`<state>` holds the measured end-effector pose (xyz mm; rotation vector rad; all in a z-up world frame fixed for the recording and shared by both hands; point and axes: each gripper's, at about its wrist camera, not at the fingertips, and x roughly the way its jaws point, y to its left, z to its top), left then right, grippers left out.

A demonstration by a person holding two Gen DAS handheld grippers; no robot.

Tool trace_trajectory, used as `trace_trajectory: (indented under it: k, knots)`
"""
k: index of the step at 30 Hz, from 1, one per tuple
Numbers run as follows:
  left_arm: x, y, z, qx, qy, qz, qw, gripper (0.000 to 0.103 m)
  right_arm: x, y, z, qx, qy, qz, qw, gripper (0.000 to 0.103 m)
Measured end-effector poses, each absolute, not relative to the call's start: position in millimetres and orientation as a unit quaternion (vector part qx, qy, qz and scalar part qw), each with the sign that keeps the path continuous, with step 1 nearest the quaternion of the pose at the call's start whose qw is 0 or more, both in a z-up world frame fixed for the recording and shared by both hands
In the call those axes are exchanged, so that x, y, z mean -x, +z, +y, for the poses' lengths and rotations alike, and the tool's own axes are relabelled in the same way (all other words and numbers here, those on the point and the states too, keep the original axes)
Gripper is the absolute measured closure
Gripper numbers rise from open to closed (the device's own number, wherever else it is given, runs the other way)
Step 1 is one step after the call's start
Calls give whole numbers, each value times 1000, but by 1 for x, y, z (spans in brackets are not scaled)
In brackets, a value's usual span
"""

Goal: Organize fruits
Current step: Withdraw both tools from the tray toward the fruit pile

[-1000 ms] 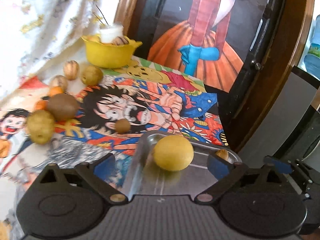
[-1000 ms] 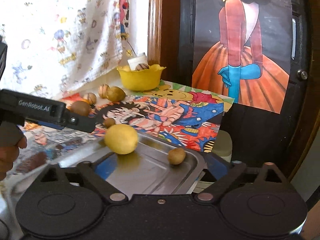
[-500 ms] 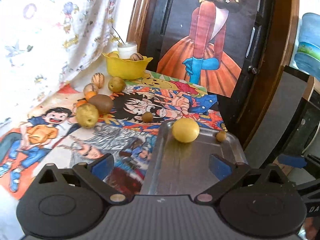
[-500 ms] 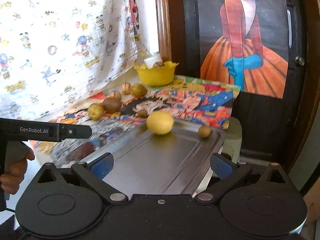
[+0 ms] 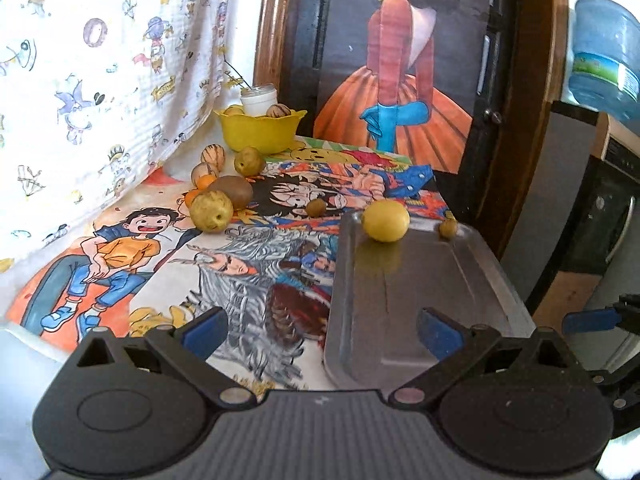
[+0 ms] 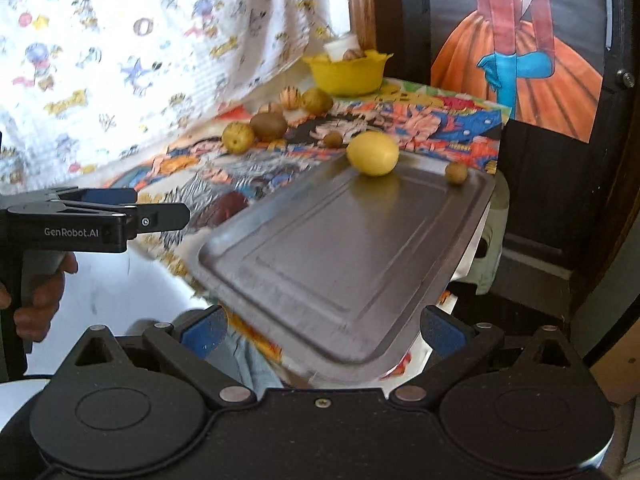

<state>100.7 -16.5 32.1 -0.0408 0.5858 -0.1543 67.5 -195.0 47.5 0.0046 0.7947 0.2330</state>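
A large yellow fruit (image 5: 385,221) and a small brown fruit (image 5: 448,227) lie at the far end of a metal tray (image 5: 420,280). My left gripper (image 5: 322,328) is open and holds nothing, hanging back over the tray's near left corner. In the right wrist view the same yellow fruit (image 6: 373,153) and brown fruit (image 6: 456,172) rest on the tray (image 6: 340,248). My right gripper (image 6: 322,330) is open and holds nothing near the tray's front edge. The left gripper (image 6: 160,206) shows at the left, held by a hand.
Loose fruits lie on the cartoon cloth: a yellow-green pear (image 5: 211,212), a kiwi (image 5: 232,191), an orange (image 5: 204,182), striped fruits (image 5: 213,155), another pear (image 5: 249,160), a small brown one (image 5: 316,207). A yellow bowl (image 5: 260,130) stands at the back. The tray overhangs the table's right edge.
Both grippers have drawn back from the tray, so more of it and the table shows. The yellow fruit and small brown fruit stay where they were on the tray.
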Motion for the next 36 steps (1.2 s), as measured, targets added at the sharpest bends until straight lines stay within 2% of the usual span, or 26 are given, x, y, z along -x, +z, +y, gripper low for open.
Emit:
trace_trajectory:
  k: [19,30,36]
  knots:
    - [-81,15,4,-7,-66,325,943,0,-75,45,-181,6,119,427,896,1]
    - [-93,26,24,-1,-26,328,944,0,-103,76,-167,28,169,390,905,1]
    - [-110,35,38,5,-3,325,946,0,-135,106,-157,86,201,343,914,1]
